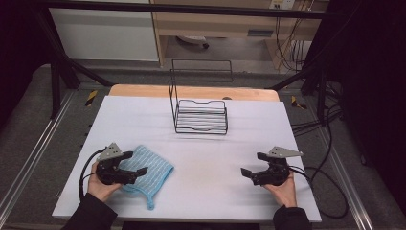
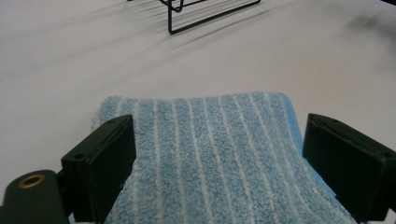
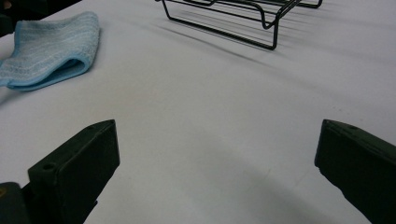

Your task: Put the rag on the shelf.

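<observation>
Both tongs gape; left tongs (image 1: 135, 164) straddle folded cloth (image 1: 151, 173).

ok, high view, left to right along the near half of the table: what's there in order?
Left gripper, jaws open over the near-left part of the blue striped cloth → bare white tabletop → right gripper, open, above bare table. The black wire rack sits farther back, near centre.

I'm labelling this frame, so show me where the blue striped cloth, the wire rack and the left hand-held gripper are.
blue striped cloth (image 1: 155, 168): high view, its bare right half.
wire rack (image 1: 201, 118): high view, the barred base.
left hand-held gripper (image 1: 137, 164): high view, midway between its open jaw tips, over the cloth.
</observation>
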`<state>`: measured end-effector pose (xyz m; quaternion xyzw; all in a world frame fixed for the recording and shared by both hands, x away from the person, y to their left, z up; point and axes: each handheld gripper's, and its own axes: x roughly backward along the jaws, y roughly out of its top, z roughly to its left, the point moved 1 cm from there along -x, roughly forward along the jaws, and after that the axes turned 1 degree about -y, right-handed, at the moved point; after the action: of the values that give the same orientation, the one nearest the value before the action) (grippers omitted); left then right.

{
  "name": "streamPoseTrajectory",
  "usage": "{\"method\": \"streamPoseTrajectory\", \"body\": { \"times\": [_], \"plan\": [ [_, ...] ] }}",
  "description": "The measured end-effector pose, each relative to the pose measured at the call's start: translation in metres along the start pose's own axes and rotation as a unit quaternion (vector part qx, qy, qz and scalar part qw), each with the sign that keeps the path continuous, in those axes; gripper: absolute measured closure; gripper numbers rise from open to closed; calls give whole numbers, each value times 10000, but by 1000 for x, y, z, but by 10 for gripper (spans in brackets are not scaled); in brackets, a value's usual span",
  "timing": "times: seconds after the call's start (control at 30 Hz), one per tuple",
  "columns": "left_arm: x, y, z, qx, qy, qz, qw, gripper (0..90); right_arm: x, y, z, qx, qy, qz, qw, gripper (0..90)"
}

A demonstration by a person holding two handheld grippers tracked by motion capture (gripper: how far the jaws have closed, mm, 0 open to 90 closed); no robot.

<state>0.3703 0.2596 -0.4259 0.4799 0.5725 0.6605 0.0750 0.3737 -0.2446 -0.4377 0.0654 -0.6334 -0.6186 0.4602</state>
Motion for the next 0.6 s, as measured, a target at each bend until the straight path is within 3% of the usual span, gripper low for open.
{"method": "streamPoseTrajectory", "body": {
  "times": [0.47,0.6],
  "plan": [
    [-9,10,-11,8,-9,109,9999,124,-2,-1,1,-35,-44,82,10000,9],
    [-13,14,-17,64,-46,121,9999,191,-3,-1,1,-33,-53,106,9999,10]
  ]
}}
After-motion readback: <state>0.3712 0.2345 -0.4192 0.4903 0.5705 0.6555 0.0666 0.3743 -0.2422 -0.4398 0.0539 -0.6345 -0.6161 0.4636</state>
